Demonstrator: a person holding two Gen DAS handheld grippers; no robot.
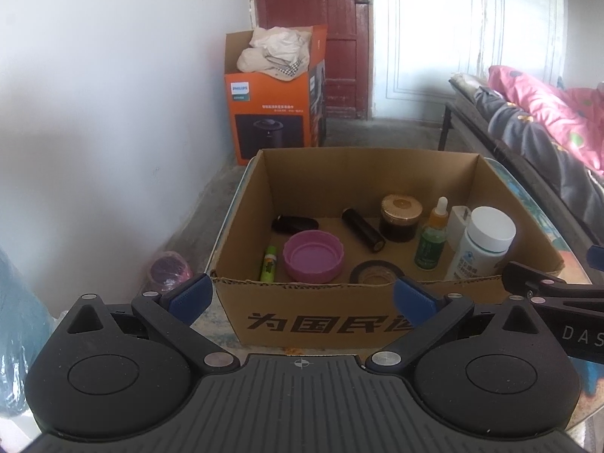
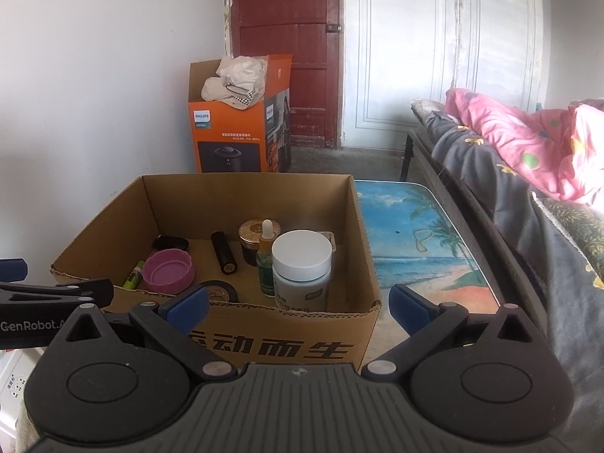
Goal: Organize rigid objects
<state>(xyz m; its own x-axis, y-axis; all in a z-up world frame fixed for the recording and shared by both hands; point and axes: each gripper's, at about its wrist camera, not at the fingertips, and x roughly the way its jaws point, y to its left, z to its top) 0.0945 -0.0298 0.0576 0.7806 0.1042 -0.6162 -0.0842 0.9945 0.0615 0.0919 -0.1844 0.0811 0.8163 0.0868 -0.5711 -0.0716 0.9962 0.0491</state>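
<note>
Cardboard box [image 1: 332, 313] sits on the desk [image 2: 422, 234], whose top carries a printed beach scene, and it holds all the small rigid things in sight: a white-capped pill bottle [image 2: 302, 268] standing upright near the front right corner, a green dropper bottle [image 2: 265, 260] just beside it, a gold-lidded dark jar [image 1: 400, 219] further back, a black cylinder [image 1: 363, 229] lying on its side, a pink lid [image 1: 313, 256] resting open side up, a small green tube [image 1: 268, 264] along the left wall, a roll of black tape [image 1: 373, 272] flat against the front wall, and a dark oval case [image 1: 294, 223] at the back left. The left claw [image 1: 302, 296] hangs spread wide and empty just before the front wall of the box, and the right claw [image 2: 298, 309] is likewise released and empty at the front right corner; neither touches anything. Judging by how things lie, the gathering looks largely done, since the bare part of the desk shows nothing left to collect. If any tidying remains, it would be wise to come down from above rather than over the front wall, keep one claw clear of the other, and avoid knocking the two upright bottles, which look the easiest to tip. The round, smooth items would likely roll if nudged.
</note>
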